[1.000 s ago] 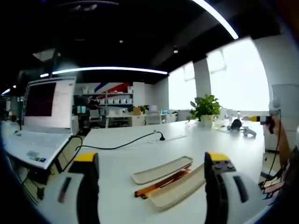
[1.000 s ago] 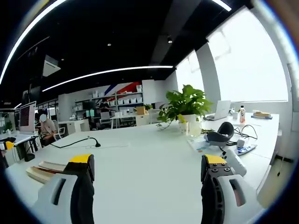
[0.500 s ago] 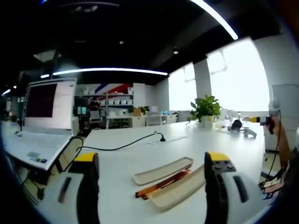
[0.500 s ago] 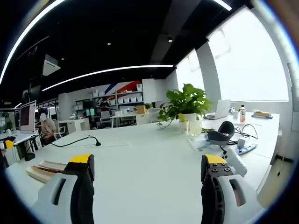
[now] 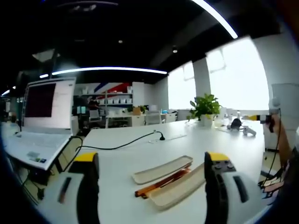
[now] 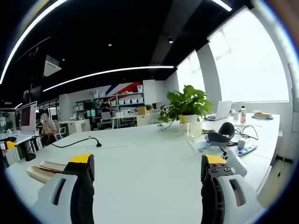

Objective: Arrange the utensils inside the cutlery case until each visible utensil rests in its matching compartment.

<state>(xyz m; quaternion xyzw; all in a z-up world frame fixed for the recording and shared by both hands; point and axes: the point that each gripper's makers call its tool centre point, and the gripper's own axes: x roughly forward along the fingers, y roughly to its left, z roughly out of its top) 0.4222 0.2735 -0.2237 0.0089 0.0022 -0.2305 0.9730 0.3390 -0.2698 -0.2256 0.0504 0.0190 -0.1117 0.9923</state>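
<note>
The broad white surface (image 5: 140, 140) carries everything, with an open white laptop (image 5: 39, 126) at its left edge and a black cable (image 5: 126, 142) running across its middle. In the left gripper view, the long beige cutlery case (image 5: 164, 179) lies open in two shallow halves, just ahead of the left hand-held gripper (image 5: 152, 175), whose jaws stand wide apart and empty. Between the halves lies a slim amber-brown utensil (image 5: 161, 183), its type too small to tell. The right hand-held gripper (image 6: 147, 175) also has its jaws spread with nothing between them; the case (image 6: 44, 170) sits at its far left, near the left jaw.

The step in hand looks like the first approach. It should go best by lowering the left gripper toward the amber utensil along its length, closing across its narrow width near the middle, and keeping clear of the case walls so neither half slides.
</note>
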